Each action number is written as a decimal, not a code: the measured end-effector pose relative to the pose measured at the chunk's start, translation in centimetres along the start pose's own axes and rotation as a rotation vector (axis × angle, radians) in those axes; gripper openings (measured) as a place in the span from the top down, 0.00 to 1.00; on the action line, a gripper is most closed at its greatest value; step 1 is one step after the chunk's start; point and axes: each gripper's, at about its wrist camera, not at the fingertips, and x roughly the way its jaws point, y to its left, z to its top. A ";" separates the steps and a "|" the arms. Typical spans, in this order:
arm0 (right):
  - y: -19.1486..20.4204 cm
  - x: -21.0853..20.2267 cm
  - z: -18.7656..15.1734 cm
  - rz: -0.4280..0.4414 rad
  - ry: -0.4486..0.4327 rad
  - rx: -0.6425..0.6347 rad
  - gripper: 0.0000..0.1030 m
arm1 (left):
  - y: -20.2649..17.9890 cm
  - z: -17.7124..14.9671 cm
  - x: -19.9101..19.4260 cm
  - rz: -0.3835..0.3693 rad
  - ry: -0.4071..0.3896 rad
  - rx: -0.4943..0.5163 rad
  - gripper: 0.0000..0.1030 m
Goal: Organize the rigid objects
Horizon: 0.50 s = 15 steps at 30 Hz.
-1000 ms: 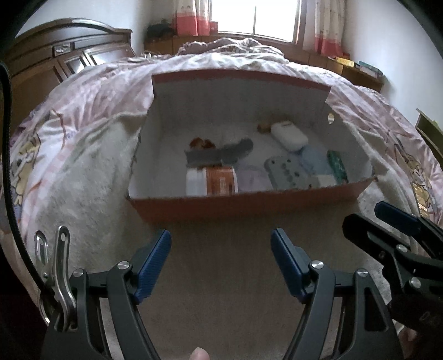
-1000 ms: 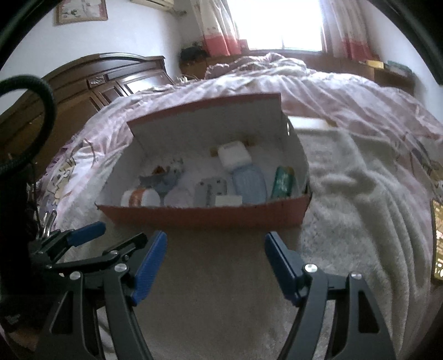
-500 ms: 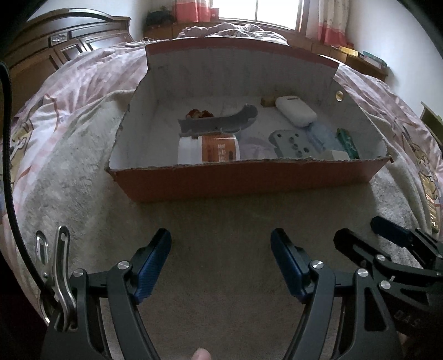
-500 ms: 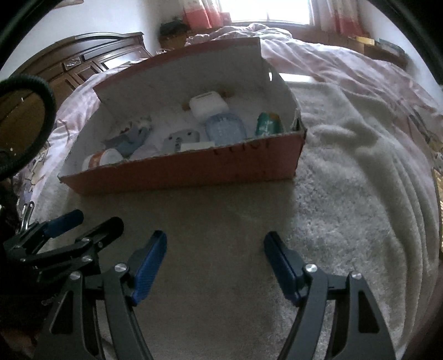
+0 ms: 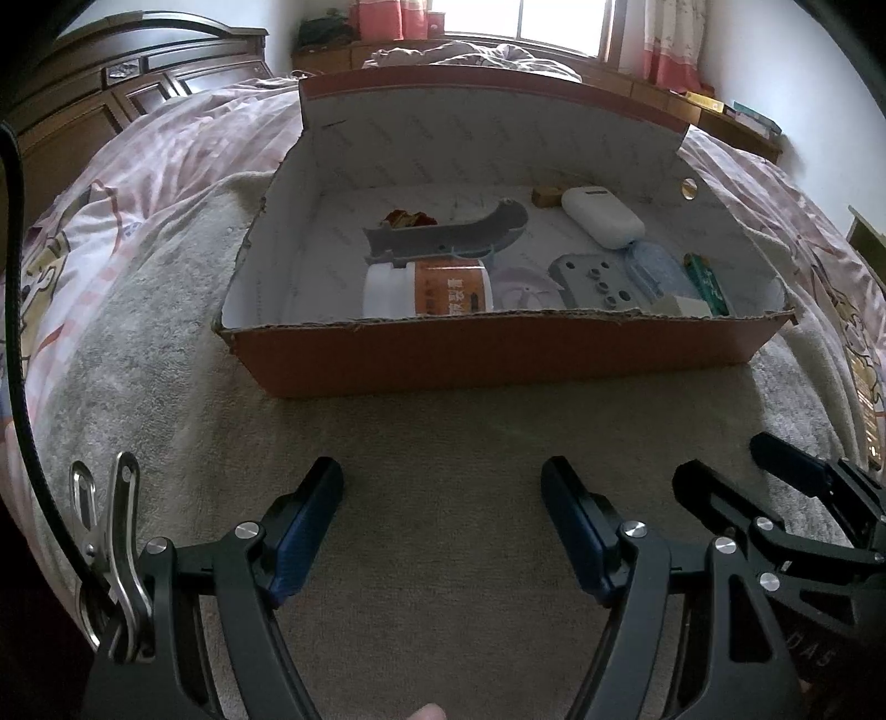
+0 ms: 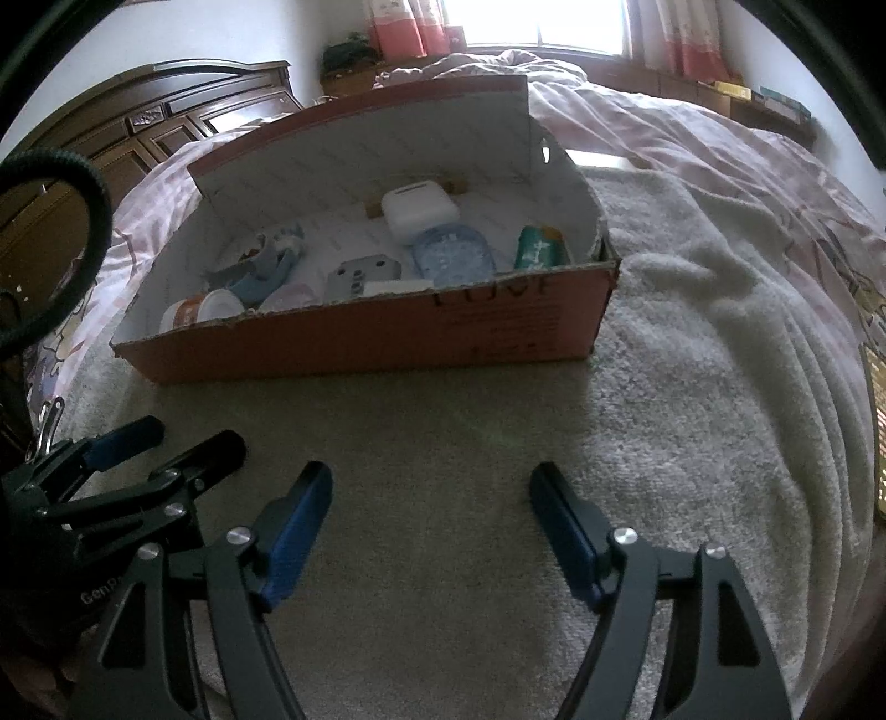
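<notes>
An orange cardboard box (image 5: pixel 498 360) (image 6: pixel 387 343) sits on a beige blanket on the bed. It holds several rigid items: a white-and-orange jar (image 5: pixel 426 288) (image 6: pixel 199 310), a grey curved plastic part (image 5: pixel 448 235), a white case (image 5: pixel 601 216) (image 6: pixel 418 210), a grey button plate (image 5: pixel 598 279) (image 6: pixel 360 274), a pale blue clear case (image 6: pixel 451 257) and a green tube (image 5: pixel 709 282) (image 6: pixel 537 246). My left gripper (image 5: pixel 443 482) is open and empty in front of the box. My right gripper (image 6: pixel 432 487) is open and empty beside it, also short of the box.
The blanket (image 6: pixel 692 387) spreads right of the box over a pink patterned quilt (image 5: pixel 166 166). A dark wooden headboard (image 5: pixel 111 88) stands at the left. A low cabinet under the window (image 5: pixel 554 33) lies beyond the bed.
Both grippers have moved closer to the box and lower over the blanket; the box now fills more of each view. Both stay open and empty.
</notes>
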 end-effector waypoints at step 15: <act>0.0 0.0 0.0 0.000 0.000 0.000 0.23 | 0.3 0.0 0.3 0.012 0.008 -0.001 0.26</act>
